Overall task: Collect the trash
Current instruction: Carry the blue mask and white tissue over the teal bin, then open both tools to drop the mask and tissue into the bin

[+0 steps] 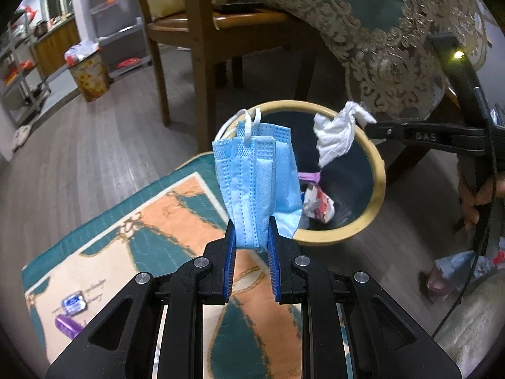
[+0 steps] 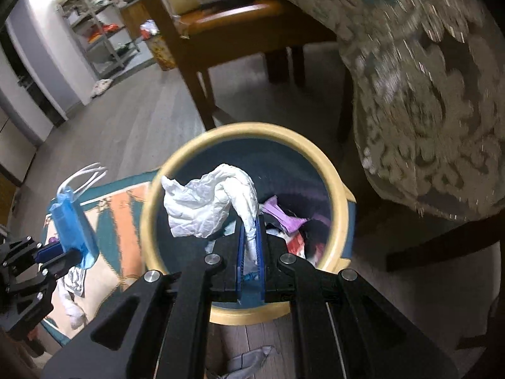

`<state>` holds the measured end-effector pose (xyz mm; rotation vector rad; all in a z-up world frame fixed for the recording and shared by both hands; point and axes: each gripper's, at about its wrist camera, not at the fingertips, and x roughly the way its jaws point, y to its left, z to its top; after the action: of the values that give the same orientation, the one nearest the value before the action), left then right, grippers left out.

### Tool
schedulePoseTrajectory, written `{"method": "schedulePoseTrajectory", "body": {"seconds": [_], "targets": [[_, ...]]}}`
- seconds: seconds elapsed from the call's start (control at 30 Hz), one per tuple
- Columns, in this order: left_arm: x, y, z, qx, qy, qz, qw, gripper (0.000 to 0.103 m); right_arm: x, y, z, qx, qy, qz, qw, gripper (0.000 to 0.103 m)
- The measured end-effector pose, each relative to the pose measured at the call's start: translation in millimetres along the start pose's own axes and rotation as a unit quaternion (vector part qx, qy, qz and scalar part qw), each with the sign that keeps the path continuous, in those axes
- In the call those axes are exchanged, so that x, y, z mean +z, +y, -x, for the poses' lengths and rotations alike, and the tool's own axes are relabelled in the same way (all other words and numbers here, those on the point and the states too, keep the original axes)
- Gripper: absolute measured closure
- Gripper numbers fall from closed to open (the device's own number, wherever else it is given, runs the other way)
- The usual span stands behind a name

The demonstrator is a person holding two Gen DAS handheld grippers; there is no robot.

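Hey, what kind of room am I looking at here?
Probably a home dining or living area: a wooden chair beside a table under an ornate tablecloth, a patterned rug on wood flooring, and a waste bin. Shelves with kitchenware stand behind.

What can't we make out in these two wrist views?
- Bin bottom: the trash bin contents are half covered by the white tissue in the right wrist view and by the blue face mask in the left.
- Tablecloth: motion-blurred, right wrist view.
- Small blue packet on the rug: print too small to read, left wrist view.
- Purple item: cut off by the gripper body.
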<state>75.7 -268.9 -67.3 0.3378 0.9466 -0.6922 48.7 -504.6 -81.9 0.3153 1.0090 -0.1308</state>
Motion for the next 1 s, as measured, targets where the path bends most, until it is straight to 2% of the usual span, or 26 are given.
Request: {"method": "schedulePoseTrajectory", "body": {"seconds": [0.23, 0.5, 0.6, 0.83, 0.93, 1.0], "targets": [[1, -13, -24, -0.02, 0.007, 0.0, 0.9998, 0.083, -5, 6, -6, -0.013, 0.014, 0.003, 1.0, 0.097], [4, -22, -45, -0.01, 0.018, -0.015, 0.9997, 0.083, 1, 7, -19, -0.03, 0.022, -0.008, 0.999, 0.097], [9, -24, -43, -0.007, 0.005, -0.017, 0.9998, 0.083, 2, 7, -15, -0.031, 0.01, -0.012, 0.999, 0.097], [27, -30, -25, -0.007, -0.057, -0.016, 0.9982, 0.083, 6, 8, 5, -0.044, -0.049, -0.024, 0.998, 0.097], [31, -29, -28, -0.008, -0.062, -0.006, 0.998, 0.075, 6, 7, 6, -0.046, -0.054, -0.026, 0.997, 0.096], [32, -29, -31, -0.009, -0.057, 0.002, 0.9983, 0.066, 6, 7, 3, -0.05, -0.05, -0.024, 0.997, 0.088]]}}
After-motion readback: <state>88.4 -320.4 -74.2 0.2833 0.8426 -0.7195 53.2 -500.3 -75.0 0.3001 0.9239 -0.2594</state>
